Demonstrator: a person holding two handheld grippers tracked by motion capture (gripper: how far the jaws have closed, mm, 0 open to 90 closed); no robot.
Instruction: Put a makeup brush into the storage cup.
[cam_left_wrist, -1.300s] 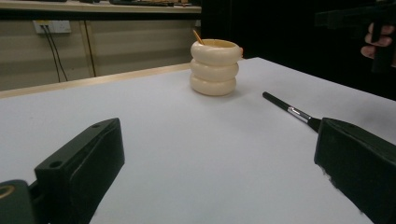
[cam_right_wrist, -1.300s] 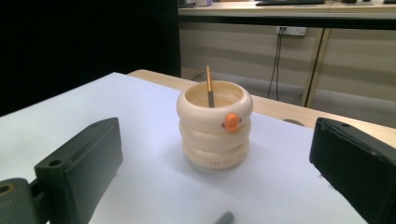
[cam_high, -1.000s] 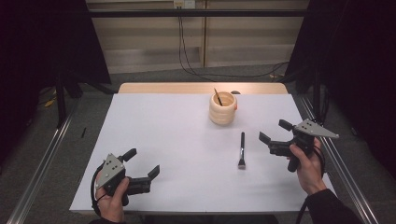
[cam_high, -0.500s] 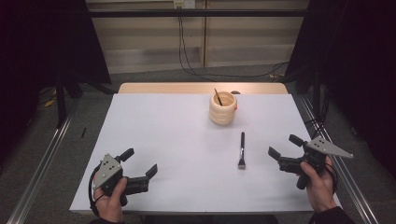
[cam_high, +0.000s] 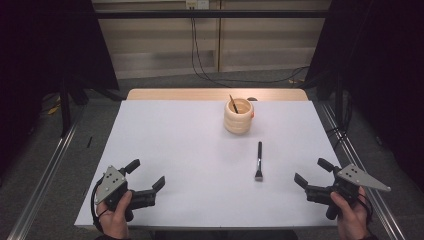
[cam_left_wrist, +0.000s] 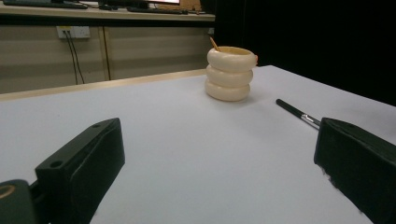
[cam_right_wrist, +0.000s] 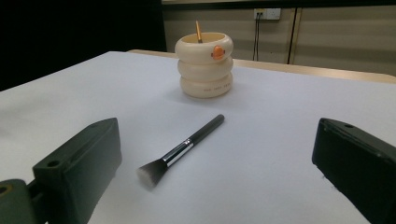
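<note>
A white tabletop (cam_high: 200, 150) with a bare wooden strip at its far edge stands in a dim room with dark curtains at both sides. Beyond it is a pale panelled wall with a socket and hanging cables. The right tool (cam_high: 314, 175) hovers near the front right corner, jaws wide and empty. The brush (cam_high: 258, 161) lies flat just ahead of it, bristles toward it. Farther ahead stands the cream ringed pot (cam_high: 238, 115), a stick in it. The left tool (cam_high: 146, 176), also wide and empty, is at the front left, well apart from both.

One makeup brush (cam_high: 258, 162) loose on the worktop (cam_high: 175, 145), one ringed cream holder (cam_high: 238, 116) with one stick (cam_high: 233, 104) inside, two grippers.
</note>
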